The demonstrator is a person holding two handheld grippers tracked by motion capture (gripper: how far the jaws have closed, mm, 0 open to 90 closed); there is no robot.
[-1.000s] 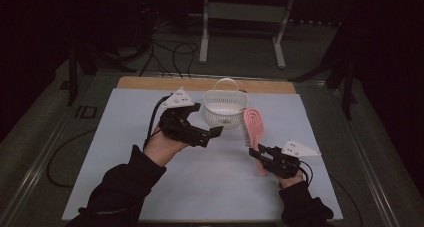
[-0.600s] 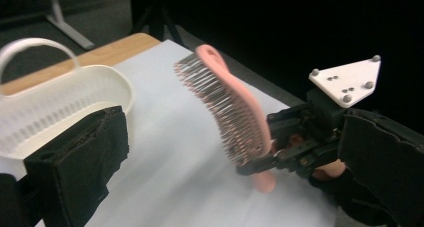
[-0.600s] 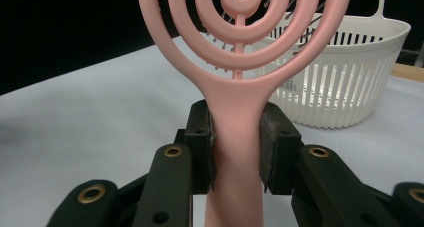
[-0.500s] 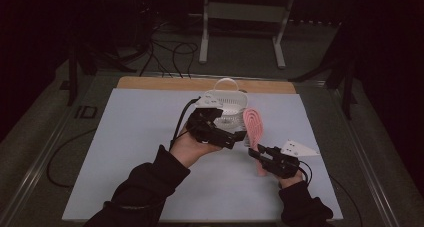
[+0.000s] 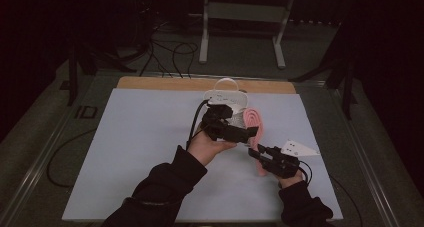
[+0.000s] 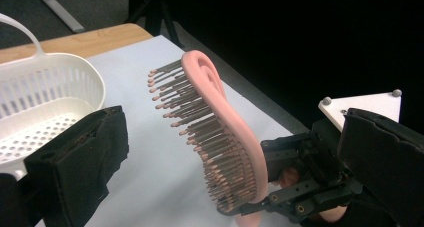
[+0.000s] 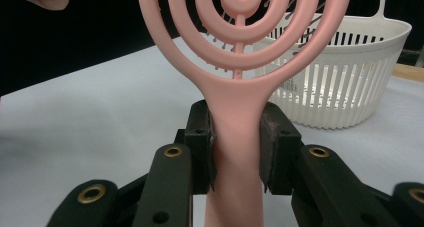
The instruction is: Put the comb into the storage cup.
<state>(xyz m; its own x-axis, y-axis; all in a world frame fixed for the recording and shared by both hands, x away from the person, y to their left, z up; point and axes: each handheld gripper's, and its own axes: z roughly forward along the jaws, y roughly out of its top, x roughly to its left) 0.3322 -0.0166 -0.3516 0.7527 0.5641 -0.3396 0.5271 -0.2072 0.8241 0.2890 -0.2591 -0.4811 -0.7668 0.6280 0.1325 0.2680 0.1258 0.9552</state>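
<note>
1. Pink hairbrush (image 5: 254,132): one item, flat with a ring-patterned open back and dark bristles tipped in pink. It was held up off the blue-white mat (image 5: 150,137), not lying on it, its head raised toward the basket and its handle toward the person.

2. Right gripper (image 5: 262,154): its two black jaws were pinched on the neck of the hairbrush handle (image 7: 235,132), one pad pressed against each side edge. In the right gripper view the brush head rose straight above the jaws, back face to the camera.

3. Left gripper (image 5: 250,133): seen in the high view at the centre of the mat, just beside the brush head and in front of the basket. In the left gripper view one black pad (image 6: 82,162) showed at the lower left, with the bristle side of the brush standing apart from it to the right. The pad did not touch the bristles. The second jaw could not be made out, so the spread of these jaws could not be told.

4. White slotted basket (image 5: 231,99): with a hoop handle, it stood on the mat behind the brush head, near it, apparently apart from it.

5. Wooden table edge (image 5: 165,83): a bare strip at the far side of the mat.
</note>
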